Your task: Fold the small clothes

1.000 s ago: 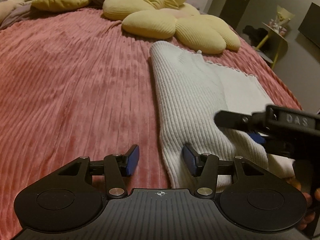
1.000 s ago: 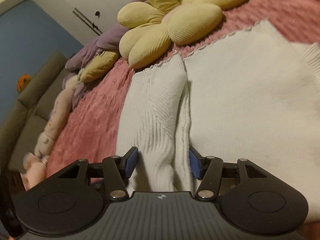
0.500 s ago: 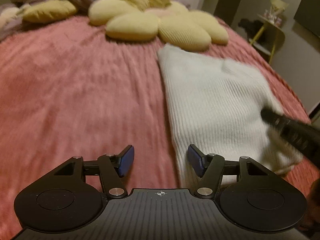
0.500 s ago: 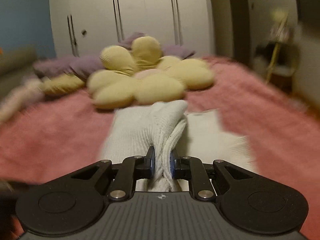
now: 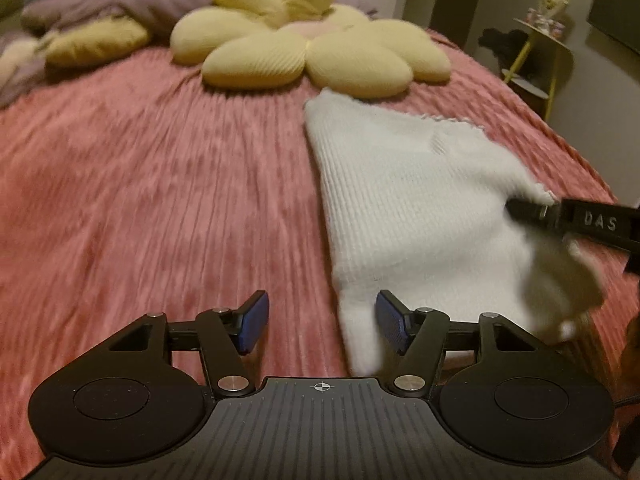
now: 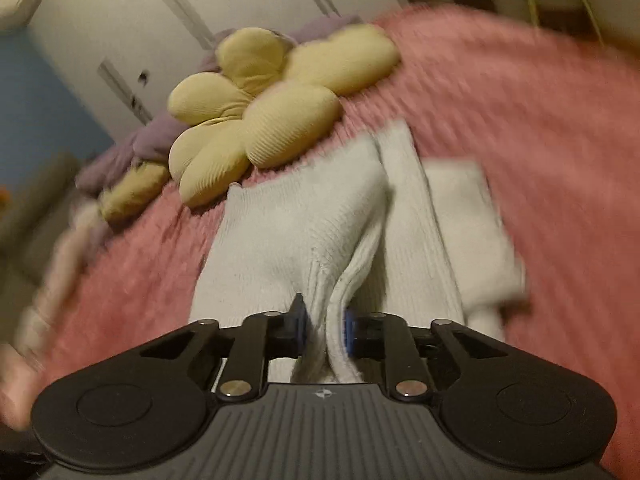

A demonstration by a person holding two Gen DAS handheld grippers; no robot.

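A white ribbed knit garment lies on the pink bedspread, right of centre in the left wrist view. My left gripper is open and empty, low over the bedspread, its right finger at the garment's near left corner. My right gripper is shut on a bunched fold of the white garment and holds that edge lifted. The right gripper also shows in the left wrist view at the garment's right edge.
A yellow flower-shaped cushion lies just beyond the garment. Purple and yellow pillows sit at the head of the bed. A yellow side table stands past the bed's right edge. White wardrobe doors stand behind.
My right gripper closed on the garment's near edge and lifted it, swinging to the right. My left gripper stayed open and drew back slightly.
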